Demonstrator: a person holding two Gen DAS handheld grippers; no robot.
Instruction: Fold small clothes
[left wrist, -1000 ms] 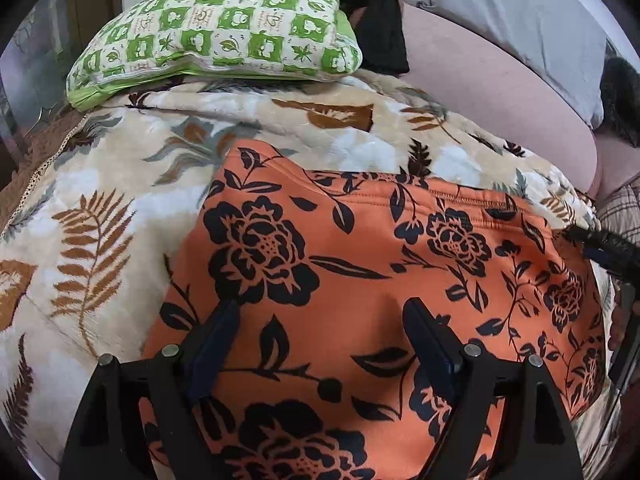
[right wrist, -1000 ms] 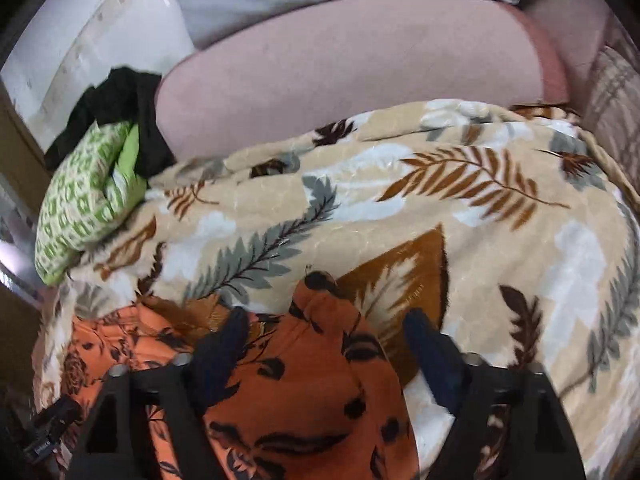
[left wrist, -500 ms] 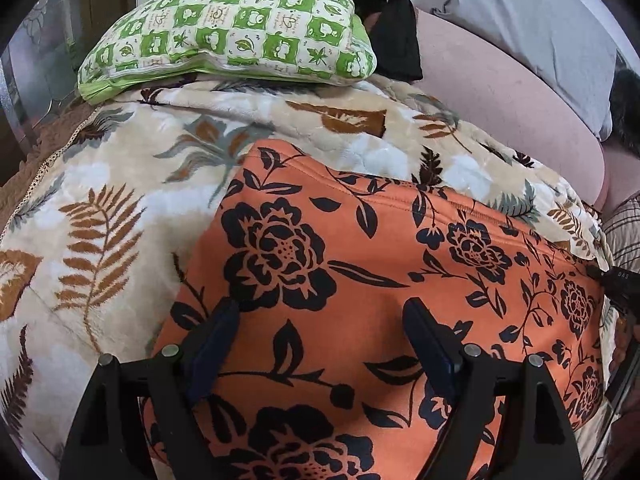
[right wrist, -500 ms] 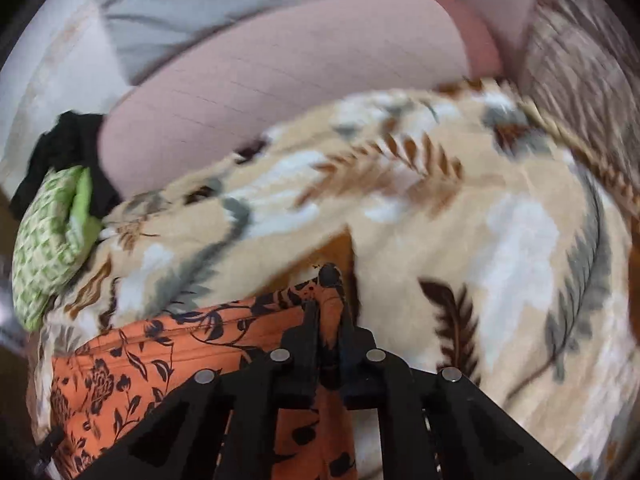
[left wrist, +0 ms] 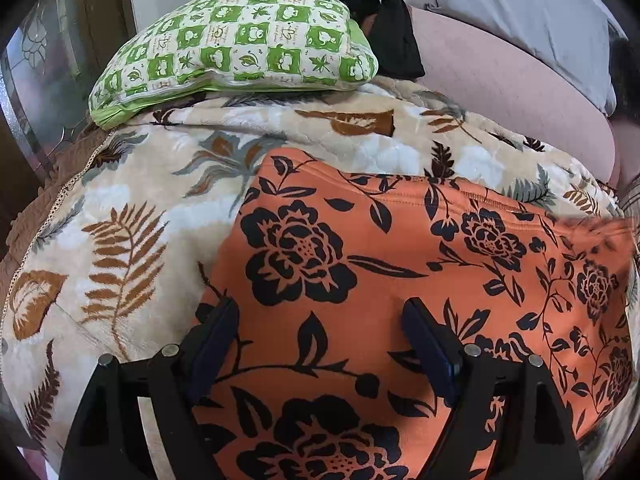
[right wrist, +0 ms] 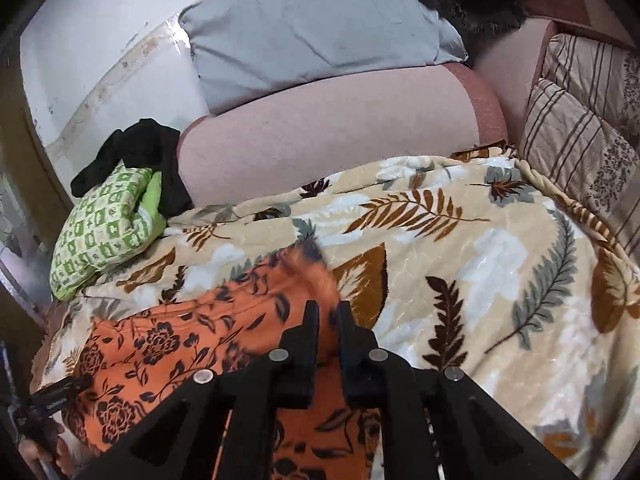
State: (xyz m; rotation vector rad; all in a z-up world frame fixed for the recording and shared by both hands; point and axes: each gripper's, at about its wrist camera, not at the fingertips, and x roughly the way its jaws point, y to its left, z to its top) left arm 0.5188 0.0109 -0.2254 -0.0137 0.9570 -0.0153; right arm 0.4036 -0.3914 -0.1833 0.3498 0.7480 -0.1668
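An orange garment with a black flower print (left wrist: 360, 240) lies spread on a leaf-patterned blanket (left wrist: 120, 208). My left gripper (left wrist: 320, 332) stands open just over its near part, one finger on each side of a black stem, gripping nothing. In the right wrist view, my right gripper (right wrist: 328, 316) is shut on the far right corner of the garment (right wrist: 168, 344). That corner is lifted off the blanket (right wrist: 500, 264) and blurred by motion. The same raised edge shows blurred at the right of the left wrist view.
A green checked pillow (left wrist: 240, 44) and a black cloth (left wrist: 380, 20) lie at the blanket's far left. Behind rise a pink sofa cushion (right wrist: 340, 128) and a grey pillow (right wrist: 312, 28). Striped cushions (right wrist: 580, 128) flank the right side.
My right gripper closed on the garment's corner and lifted it up and across. The left gripper stayed open in nearly the same place.
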